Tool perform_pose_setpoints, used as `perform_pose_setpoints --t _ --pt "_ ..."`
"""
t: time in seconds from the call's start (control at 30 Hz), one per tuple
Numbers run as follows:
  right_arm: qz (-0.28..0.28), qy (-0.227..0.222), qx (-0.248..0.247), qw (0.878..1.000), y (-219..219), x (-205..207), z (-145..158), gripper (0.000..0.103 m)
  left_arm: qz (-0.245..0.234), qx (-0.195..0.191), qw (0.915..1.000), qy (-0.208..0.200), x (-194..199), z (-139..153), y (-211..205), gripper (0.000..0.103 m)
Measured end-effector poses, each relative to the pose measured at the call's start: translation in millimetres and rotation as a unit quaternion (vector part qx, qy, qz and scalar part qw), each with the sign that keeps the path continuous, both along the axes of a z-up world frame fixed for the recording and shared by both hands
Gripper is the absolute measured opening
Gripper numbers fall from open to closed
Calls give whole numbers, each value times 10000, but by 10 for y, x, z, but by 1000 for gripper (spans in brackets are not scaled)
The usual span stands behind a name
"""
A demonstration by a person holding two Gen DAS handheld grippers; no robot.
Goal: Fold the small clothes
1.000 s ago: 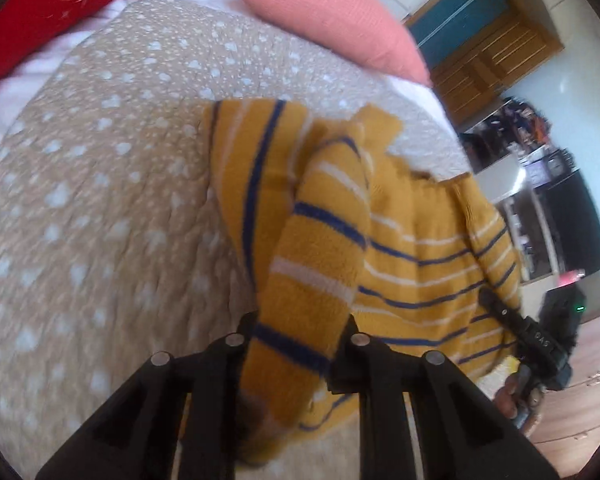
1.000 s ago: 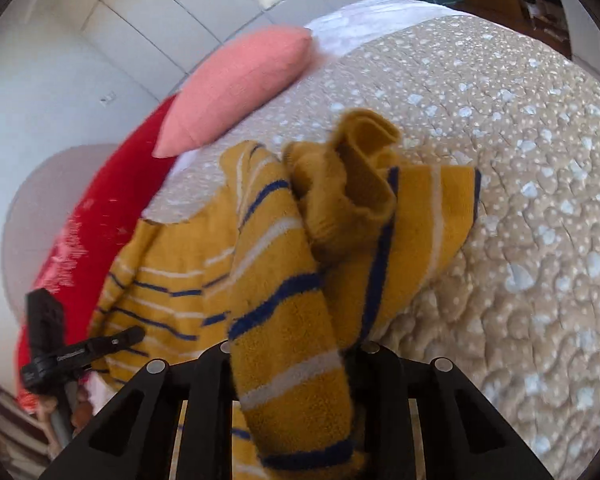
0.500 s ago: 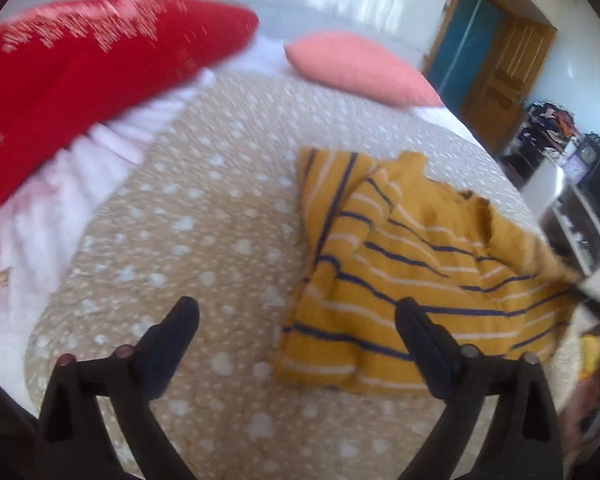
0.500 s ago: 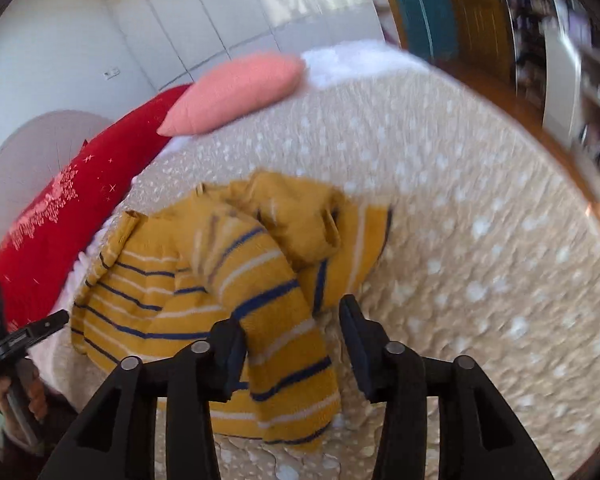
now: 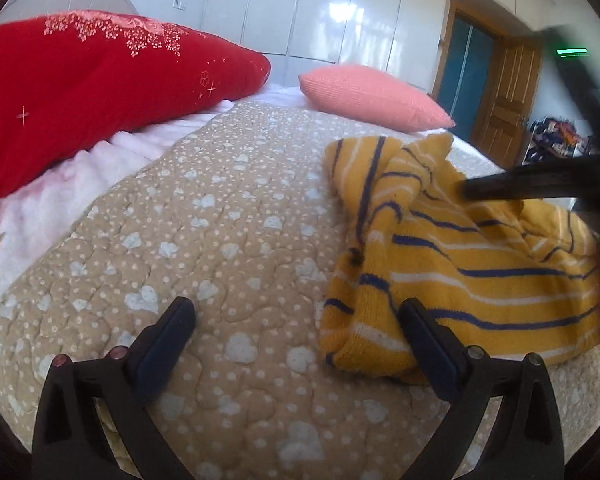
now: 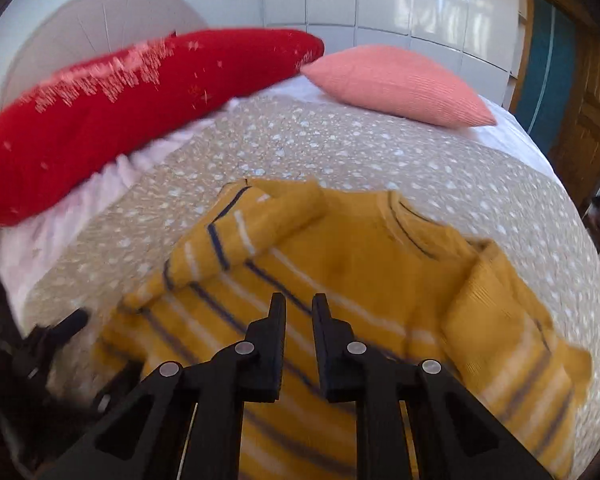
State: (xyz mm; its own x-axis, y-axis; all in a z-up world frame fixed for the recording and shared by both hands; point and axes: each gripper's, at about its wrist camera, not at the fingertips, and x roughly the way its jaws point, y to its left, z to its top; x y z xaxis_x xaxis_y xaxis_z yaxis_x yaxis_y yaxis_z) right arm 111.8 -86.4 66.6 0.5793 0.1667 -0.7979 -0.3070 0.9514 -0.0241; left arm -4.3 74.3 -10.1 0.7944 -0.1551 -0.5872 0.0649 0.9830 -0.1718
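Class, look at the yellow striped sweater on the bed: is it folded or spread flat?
Partly folded. On the sweater, one sleeve lies turned across the striped front, but the cloth is still bunched, not a neat finished fold.

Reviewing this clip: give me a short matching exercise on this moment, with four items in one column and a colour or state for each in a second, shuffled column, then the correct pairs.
Column 1:
1. left gripper
2. right gripper
3. sweater
4. small pillow

Column 2:
A. salmon pink, at the head of the bed
B. mustard yellow with navy and white stripes, lying on the quilt
C. fingers spread wide, holding nothing
D. fingers nearly together, nothing between them, over the sweater

Pairs: 1-C, 2-D, 3-B, 4-A
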Motion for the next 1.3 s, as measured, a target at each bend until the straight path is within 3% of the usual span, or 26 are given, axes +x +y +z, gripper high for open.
perform_pose_setpoints --t 0.07,0.17,0.3,0.4,0.5,0.57,0.7,0.83,0.93,0.97,1.03,1.07,1.17,1.3 --pt "-119 192 -137 9997 160 275 -127 15 -13 -5 10000 -33 -14 9 2 101" --pt "-5 -28 -298 9996 536 465 -85 15 -17 -7 10000 -47 -31 10 -7 101" --pt "385 162 -389 9984 929 584 -180 15 -26 -14 10000 -53 -32 3 -6 101" --pt "368 -136 -444 9982 981 485 -128 14 -31 -14 10000 -55 -32 -1 1 101" --pt "268 -532 180 9981 650 131 154 17 -31 -7 10000 -53 -40 1 -1 101" --pt "278 -521 353 9976 427 -71 233 30 -21 10 10000 -44 -37 1 -5 101" --pt "31 -336 -127 9994 -129 -313 92 31 -7 40 10000 -16 -16 2 -8 101" --pt "-808 -20 -446 9957 -1001 -249 -72 29 8 120 9999 41 10 5 -26 102" --pt "-1702 -215 -471 9840 -1765 -158 -24 27 29 195 9998 78 26 3 -43 102" --pt "-2108 -262 -373 9765 -2018 -134 11 32 38 229 9997 92 31 0 -51 102" --pt "-3045 -264 -155 9520 -2523 -155 78 57 48 286 9995 128 42 0 -64 102" --pt "-3371 -263 160 9410 -2769 -211 112 57 48 304 9994 141 46 0 -67 102" --pt "-3454 -504 673 9347 -3004 -488 276 57 57 340 9993 159 51 0 -74 103" --pt "-2869 -876 1016 9485 -2807 -947 527 57 91 391 9991 169 49 2 -84 103"
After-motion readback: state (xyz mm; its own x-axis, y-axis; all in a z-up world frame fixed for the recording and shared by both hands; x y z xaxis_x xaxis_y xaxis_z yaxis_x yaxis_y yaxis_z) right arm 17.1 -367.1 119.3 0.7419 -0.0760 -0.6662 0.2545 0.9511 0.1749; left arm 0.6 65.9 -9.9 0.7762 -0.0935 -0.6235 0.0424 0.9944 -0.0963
